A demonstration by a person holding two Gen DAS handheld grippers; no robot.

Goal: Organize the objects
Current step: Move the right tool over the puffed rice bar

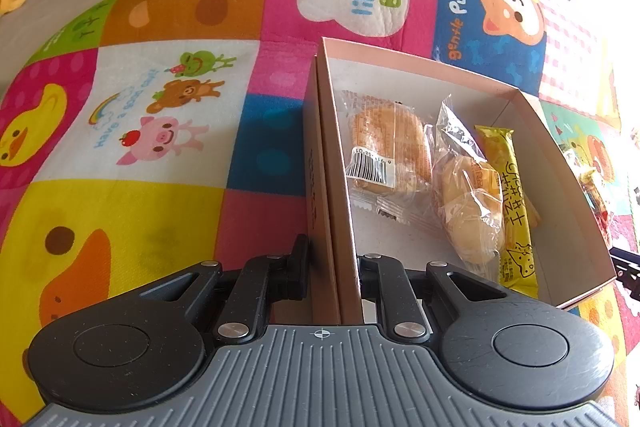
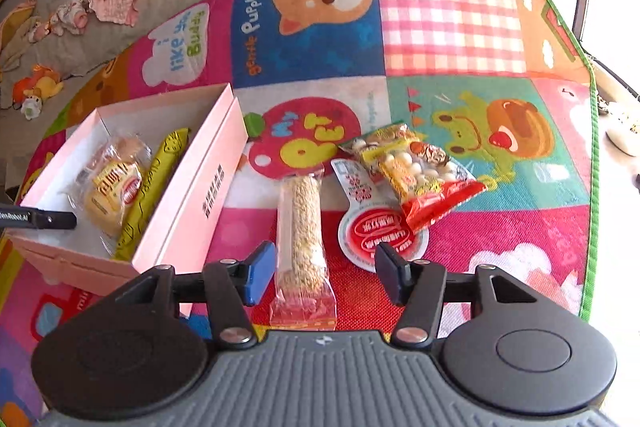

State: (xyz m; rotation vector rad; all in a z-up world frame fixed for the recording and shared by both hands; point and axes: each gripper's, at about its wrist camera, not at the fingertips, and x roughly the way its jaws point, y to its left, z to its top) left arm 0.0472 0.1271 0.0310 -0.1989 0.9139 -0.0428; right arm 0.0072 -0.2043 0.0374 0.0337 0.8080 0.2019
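I am keeping the left gripper [image 1: 334, 263] clamped on the near wall of the pink box [image 1: 420, 61], its jaws nearly shut with one pad outside and one inside the cardboard, low in the left wrist view. My right gripper [image 2: 326, 277] is standing with its jaws partly open and empty, straddling the near end of the grain bar [image 2: 302, 227], which is lying lengthwise on the play mat [image 2: 448, 11] at bottom centre of the right wrist view; no pad seems to be pressing on it. The risk I am seeing is the crinkly wrapper: if I am closing only on the flat sealed end, the bar is likely slipping or swinging out. Just right of it, the round red-labelled packet [image 2: 372, 223] is lying near the right jaw, with the red snack bag [image 2: 416, 171] overlapping it, so a skewed close may be dragging those too. Left of the frame, the box already holds a wrapped cake [image 1: 386, 147], a bun [image 1: 470, 203] and a yellow stick pack [image 1: 510, 203], and its thin wall could buckle or tip if my left hand is pulling.
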